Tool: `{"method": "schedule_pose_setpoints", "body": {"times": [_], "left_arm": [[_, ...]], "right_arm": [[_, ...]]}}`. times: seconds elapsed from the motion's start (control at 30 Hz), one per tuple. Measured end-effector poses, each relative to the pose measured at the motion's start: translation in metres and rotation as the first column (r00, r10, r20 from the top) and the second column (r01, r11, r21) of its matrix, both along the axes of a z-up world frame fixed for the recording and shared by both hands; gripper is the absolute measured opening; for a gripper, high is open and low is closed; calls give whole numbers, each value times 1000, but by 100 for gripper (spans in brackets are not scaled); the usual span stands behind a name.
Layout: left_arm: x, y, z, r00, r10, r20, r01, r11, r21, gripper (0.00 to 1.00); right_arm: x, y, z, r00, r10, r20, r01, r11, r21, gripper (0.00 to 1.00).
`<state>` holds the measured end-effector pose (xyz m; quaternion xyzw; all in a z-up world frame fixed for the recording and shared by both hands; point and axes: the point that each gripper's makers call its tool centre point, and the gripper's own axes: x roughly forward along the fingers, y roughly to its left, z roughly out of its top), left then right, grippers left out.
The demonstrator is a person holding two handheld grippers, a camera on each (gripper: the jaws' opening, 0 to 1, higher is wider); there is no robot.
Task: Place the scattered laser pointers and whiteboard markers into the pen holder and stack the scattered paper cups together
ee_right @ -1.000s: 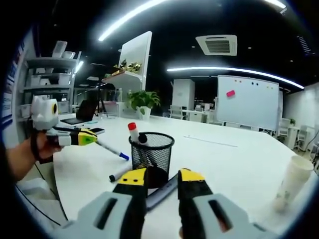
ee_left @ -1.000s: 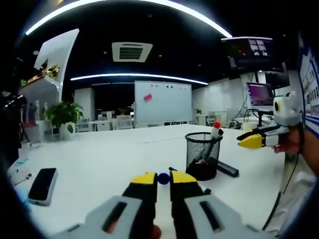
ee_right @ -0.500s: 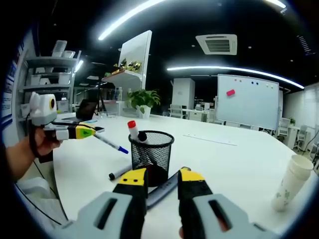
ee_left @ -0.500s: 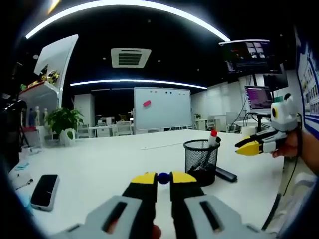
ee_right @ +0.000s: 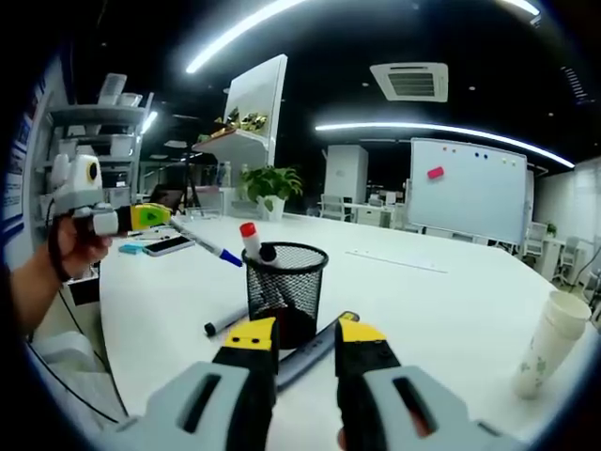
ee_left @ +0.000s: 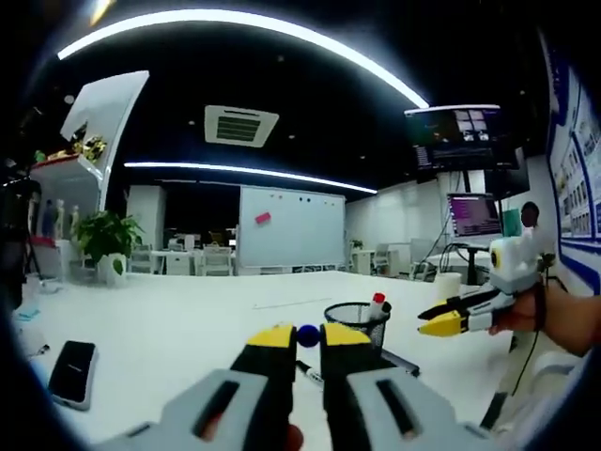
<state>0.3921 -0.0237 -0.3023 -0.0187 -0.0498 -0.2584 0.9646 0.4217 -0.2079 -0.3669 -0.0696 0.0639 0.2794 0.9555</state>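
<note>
My left tongs [ee_right: 150, 217] clamp a blue-capped marker [ee_right: 208, 248], tip slanting down toward the holder [ee_right: 285, 287] just beside and below it; right tongs [ee_right: 305, 343] hang narrowly parted, gripping nothing, nearer the pointer [ee_right: 310, 349] on the table [ee_right: 441, 310].

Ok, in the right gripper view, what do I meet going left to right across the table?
Left gripper holding a blue-capped marker → black marker lying on the table → mesh pen holder → paper cups.
</note>
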Motion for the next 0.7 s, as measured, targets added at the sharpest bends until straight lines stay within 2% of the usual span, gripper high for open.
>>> {"method": "schedule_pose_setpoints", "body": {"times": [0.3, 0.5, 0.7], "left_arm": [[-5, 0, 20, 998, -26, 61, 28, 999, -25, 11], [-14, -5, 36, 990, -44, 137, 49, 998, -28, 11], [-17, -11, 42, 986, -48, 162, 53, 998, -26, 11]], "right_arm": [[0, -2, 3, 1000, 1, 4, -1, 1000, -9, 24], [0, -4, 5, 1000, -4, 6, 4, 1000, -4, 24], [0, -4, 2, 1000, -3, 0, 3, 1000, -8, 24]]}}
